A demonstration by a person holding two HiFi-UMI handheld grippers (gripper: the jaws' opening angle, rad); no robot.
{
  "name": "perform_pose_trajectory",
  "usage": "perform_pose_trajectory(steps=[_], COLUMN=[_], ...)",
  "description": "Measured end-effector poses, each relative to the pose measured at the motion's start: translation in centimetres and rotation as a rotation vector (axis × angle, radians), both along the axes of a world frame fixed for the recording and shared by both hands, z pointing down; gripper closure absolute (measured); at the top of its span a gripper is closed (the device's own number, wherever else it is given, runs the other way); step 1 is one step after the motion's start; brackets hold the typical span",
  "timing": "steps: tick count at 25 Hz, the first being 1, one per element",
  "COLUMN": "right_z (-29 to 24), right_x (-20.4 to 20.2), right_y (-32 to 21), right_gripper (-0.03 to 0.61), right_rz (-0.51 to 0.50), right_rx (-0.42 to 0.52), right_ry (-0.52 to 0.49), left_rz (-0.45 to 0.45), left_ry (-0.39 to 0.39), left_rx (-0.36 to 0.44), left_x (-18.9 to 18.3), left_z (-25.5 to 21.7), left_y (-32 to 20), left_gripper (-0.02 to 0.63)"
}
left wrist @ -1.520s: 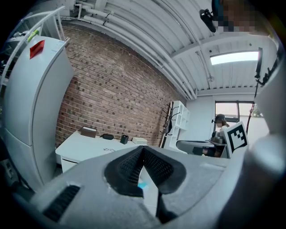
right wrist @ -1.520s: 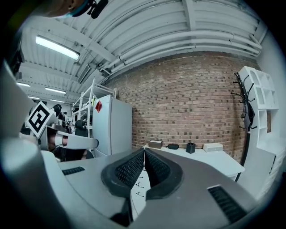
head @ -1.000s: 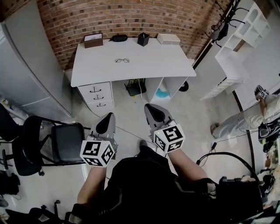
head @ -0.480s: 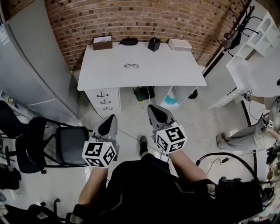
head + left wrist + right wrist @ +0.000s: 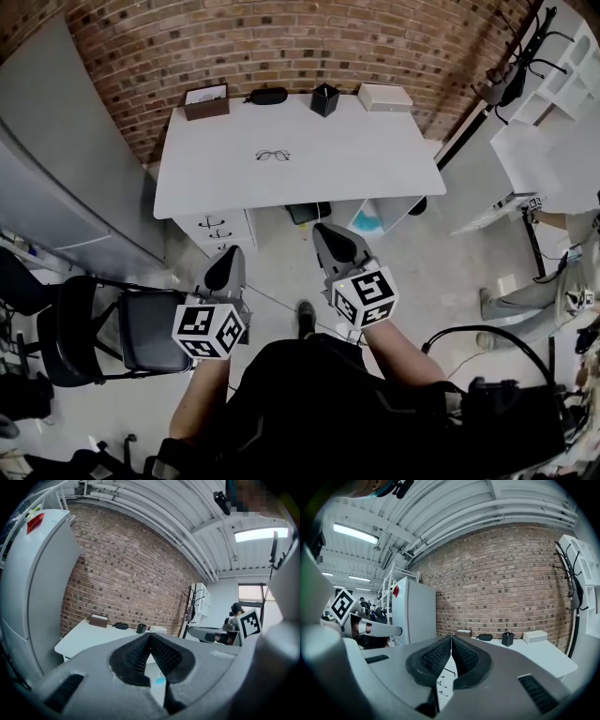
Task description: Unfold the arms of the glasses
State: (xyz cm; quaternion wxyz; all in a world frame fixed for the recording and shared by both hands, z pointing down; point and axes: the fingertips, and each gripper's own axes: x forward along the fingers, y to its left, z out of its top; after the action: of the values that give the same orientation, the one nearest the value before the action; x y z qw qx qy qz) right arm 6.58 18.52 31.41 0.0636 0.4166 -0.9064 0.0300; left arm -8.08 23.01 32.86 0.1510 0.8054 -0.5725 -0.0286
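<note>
A: While we hold the left gripper (image 5: 150, 636) and the right gripper (image 5: 451, 638) over the grey floor (image 5: 422, 253), short of the white rectangular desk (image 5: 375, 173), where are the thin dark wire-framed glasses (image 5: 273, 156)?
B: At our 12 o'clock, lying on the desk top, approx. centre-left, well apart from both. Nothing touches them. Arms folded or not: too small, we can't tell.
A: Left jaws?
B: Fully together, ribbed black pads (image 5: 134, 656) meeting w/ no gap, nothing between them.
A: Right?
B: Same: pads (image 5: 434, 658) pressed together, nothing held. It sits at 3 o'clock of the left one; both point toward the desk.
A: Other stuff on the desk?
B: Along the back edge by the red brick wall (image 5: 281, 37): brown rectangular box (image 5: 206, 101) at 10 o'clock of the glasses, black oval case (image 5: 268, 95) at 12, black square pen cup (image 5: 324, 98) at 1, flat white box (image 5: 384, 97) at 2.
A: Below?
B: White drawer unit (image 5: 217, 225) under the desk's left side; black chair (image 5: 141, 323) at our 9 o'clock.
</note>
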Motion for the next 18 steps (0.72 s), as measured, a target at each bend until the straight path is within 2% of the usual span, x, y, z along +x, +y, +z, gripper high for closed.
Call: perform_pose_trajectory(steps=[18], right_z=[1.5], right_x=[5.2], right_y=[-13.1], right_gripper=[0.571], right_rz=[-0.057], right_rx=[-0.05], right_ry=[-0.028], left_rz=[-0.049], left_ry=[-0.044], left_rx=[-0.077], left_x=[4.1], left_z=[1.4], left_y=[-12.7], left_gripper=[0.604])
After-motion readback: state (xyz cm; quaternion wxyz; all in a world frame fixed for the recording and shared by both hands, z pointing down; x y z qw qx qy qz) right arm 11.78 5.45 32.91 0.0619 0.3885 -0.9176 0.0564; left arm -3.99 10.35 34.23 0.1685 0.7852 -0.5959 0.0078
